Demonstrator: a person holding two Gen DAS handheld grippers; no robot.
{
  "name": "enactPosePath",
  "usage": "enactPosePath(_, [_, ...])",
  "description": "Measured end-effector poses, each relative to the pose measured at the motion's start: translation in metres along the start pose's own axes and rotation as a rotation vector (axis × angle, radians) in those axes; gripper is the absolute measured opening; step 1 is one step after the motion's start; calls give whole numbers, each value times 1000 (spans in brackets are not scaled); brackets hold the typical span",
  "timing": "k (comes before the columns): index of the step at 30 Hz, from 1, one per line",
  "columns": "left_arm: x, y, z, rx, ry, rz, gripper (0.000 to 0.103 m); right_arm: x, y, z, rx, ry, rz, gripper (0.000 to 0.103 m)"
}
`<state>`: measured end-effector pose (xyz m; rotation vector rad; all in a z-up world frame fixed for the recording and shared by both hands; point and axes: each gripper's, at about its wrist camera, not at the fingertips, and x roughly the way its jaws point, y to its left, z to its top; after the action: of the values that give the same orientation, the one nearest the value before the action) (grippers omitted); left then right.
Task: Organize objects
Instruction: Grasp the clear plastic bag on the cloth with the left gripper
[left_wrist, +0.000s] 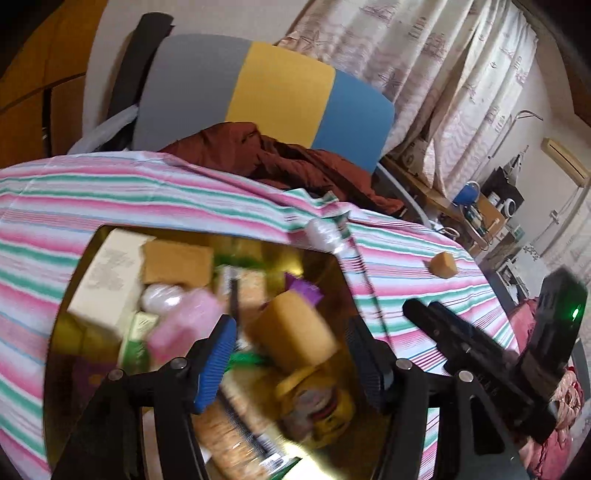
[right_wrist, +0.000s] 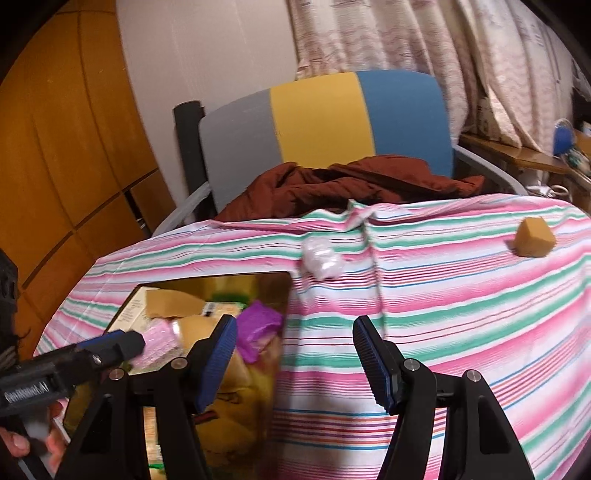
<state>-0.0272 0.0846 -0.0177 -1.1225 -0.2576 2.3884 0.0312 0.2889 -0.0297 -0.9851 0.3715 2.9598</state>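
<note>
A gold tray (left_wrist: 317, 254) (right_wrist: 284, 280) on the striped cloth holds several items: a cream box (left_wrist: 107, 273), tan sponges (left_wrist: 295, 328), a pink sponge (left_wrist: 184, 325), a purple item (right_wrist: 258, 325) and a yellow packet (left_wrist: 317, 406). My left gripper (left_wrist: 291, 358) is open above the tray, over the sponge. My right gripper (right_wrist: 293, 362) is open above the tray's right edge, holding nothing. A white crumpled plastic item (right_wrist: 321, 258) (left_wrist: 325, 232) and a tan sponge cube (right_wrist: 533, 236) (left_wrist: 443, 264) lie on the cloth outside the tray.
A striped pink, green and white cloth (right_wrist: 461, 314) covers the table. Behind it stands a chair with a grey, yellow and blue back (right_wrist: 325, 118) and a brown garment (right_wrist: 351, 184) on it. Curtains (left_wrist: 424, 55) and a cluttered shelf (left_wrist: 480, 210) are at the right.
</note>
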Motion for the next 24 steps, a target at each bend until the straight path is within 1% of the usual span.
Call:
enactPosePath(5, [17, -24, 24, 18, 11, -25, 63, -4, -29, 0, 41, -9, -41, 66])
enactPosePath(7, [27, -34, 33, 35, 20, -28, 65, -7, -39, 0, 43, -15, -67, 66])
enactPosePath(8, [33, -39, 37, 40, 30, -26, 66, -7, -43, 0, 43, -16, -78, 66])
enactPosePath(11, [53, -52, 49, 33, 66, -51, 67, -9, -58, -1, 49, -20, -113, 66])
enactPosePath(14, [79, -62, 61, 9, 104, -48, 67, -10, -73, -1, 66, -22, -143, 66])
enactPosePath(17, [101, -68, 70, -15, 132, -36, 67, -13, -87, -3, 95, -21, -155, 66])
enactPosePath(20, [129, -75, 78, -1, 162, 19, 67, -16, -96, -6, 106, -23, -167, 66])
enactPosePath(23, [150, -78, 85, -1, 196, 41, 67, -18, -106, -8, 119, -21, -178, 66])
enactPosePath(24, [158, -78, 88, -3, 202, 58, 67, -18, -110, -9, 128, -19, -181, 66])
